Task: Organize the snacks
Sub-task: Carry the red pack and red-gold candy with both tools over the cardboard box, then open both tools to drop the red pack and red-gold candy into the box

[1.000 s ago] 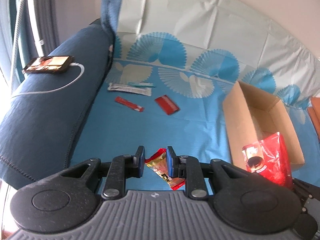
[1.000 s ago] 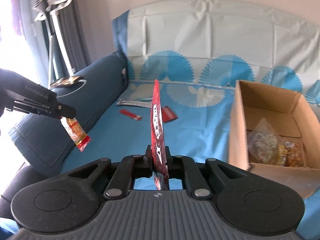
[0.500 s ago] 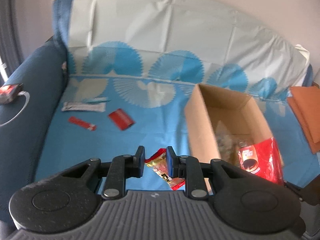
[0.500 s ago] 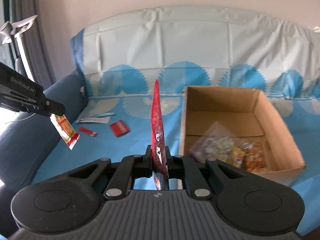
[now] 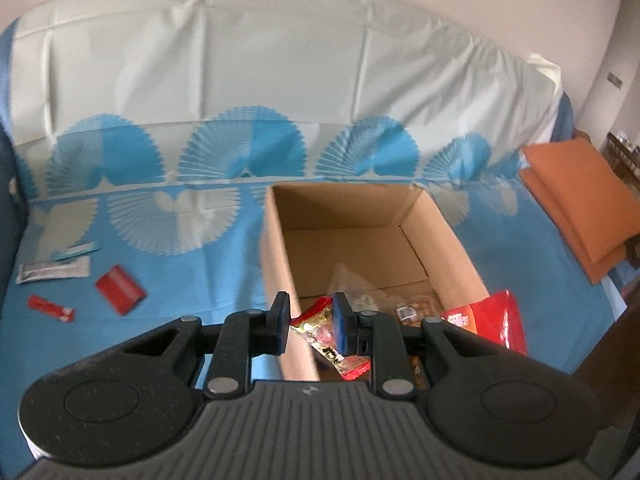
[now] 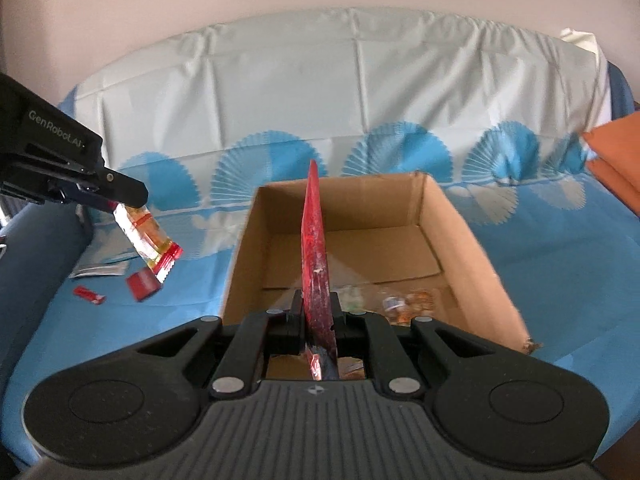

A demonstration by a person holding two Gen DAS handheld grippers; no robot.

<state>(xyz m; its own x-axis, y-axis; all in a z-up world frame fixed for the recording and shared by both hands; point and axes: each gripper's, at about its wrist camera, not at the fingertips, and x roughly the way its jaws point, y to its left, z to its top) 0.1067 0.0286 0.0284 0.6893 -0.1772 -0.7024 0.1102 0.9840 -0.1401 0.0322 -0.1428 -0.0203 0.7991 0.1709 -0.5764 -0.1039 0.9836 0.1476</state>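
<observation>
My left gripper is shut on a small gold and red snack packet and holds it over the near left edge of the open cardboard box. In the right wrist view that packet hangs from the left gripper, left of the box. My right gripper is shut on a flat red pouch, seen edge-on above the box's near side. The pouch also shows in the left wrist view. Several snack bags lie in the box.
On the blue sofa cover left of the box lie a red packet, a thin red stick and a white sachet. Orange cushions sit at the right. The sofa back rises behind.
Both grippers have swung right, toward the box, each still holding its snack. The box now lies straight ahead in both views and the blue armrest with the phone has left the view.
</observation>
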